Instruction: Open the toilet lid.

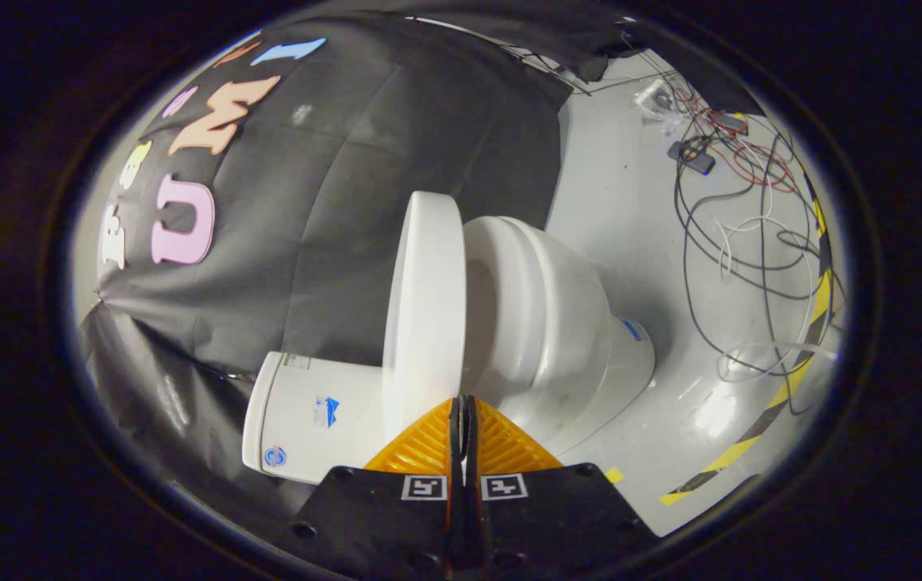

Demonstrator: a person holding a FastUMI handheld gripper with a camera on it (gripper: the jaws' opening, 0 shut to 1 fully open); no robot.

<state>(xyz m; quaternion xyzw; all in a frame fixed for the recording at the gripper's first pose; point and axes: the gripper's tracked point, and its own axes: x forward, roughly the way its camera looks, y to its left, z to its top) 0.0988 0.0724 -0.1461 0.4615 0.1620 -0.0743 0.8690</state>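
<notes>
A white toilet appears turned on its side in the gripper view. Its lid (424,307) is raised, standing apart from the seat and bowl (541,315) and leaning toward the tank (307,411). My gripper (462,401) is shut, its fingers pressed together with nothing visible between them. The tips sit right at the lid's near edge, by the gap between lid and seat. Whether they touch the lid I cannot tell.
Black cloth (348,202) hangs as the wall behind the tank. Loose cables (743,226) and a small device (690,155) lie on the pale floor beyond the bowl. Yellow-and-black tape (783,395) marks the floor's edge.
</notes>
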